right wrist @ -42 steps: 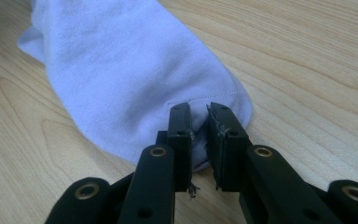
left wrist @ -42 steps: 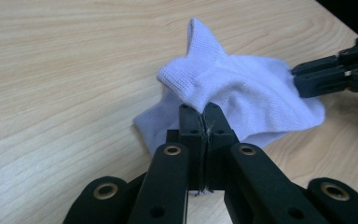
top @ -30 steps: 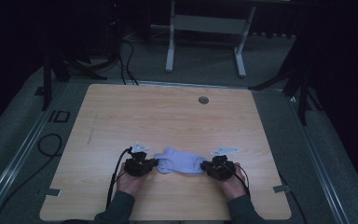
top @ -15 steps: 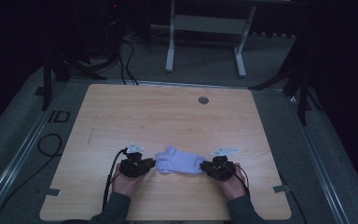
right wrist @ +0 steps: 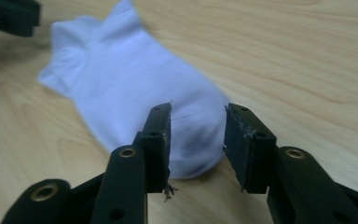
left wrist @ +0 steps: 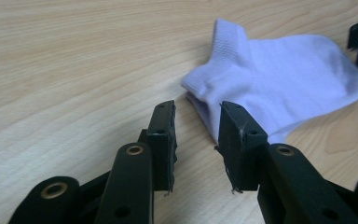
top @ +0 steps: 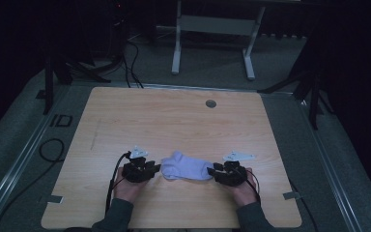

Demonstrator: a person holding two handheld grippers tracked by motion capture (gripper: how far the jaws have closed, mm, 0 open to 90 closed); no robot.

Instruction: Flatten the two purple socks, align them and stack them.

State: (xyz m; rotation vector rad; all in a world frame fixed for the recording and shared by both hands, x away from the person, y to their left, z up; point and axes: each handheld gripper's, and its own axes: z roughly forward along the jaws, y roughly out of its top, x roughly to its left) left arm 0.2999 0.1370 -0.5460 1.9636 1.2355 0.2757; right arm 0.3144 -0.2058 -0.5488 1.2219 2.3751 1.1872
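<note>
High view was dim, dark beyond the table (top: 125, 111); both gripper views were evenly lit, sock (right wrist: 135, 88) slightly blurred.

One white sock (top: 187, 167) on the table (top: 174, 121), and that's the only piece of clothing out there. One wooden table, with one small round grey disc (top: 210, 103) set into its far side. Two grippers in play: the left gripper (top: 150, 167) and the right gripper (top: 218, 170), one to each of two hands, two black jaws apiece, so four jaws in all. Two grey three-cornered plates, one on top of each gripper. Beyond the table, one pale metal frame (top: 212, 29) standing on two legs.
</note>
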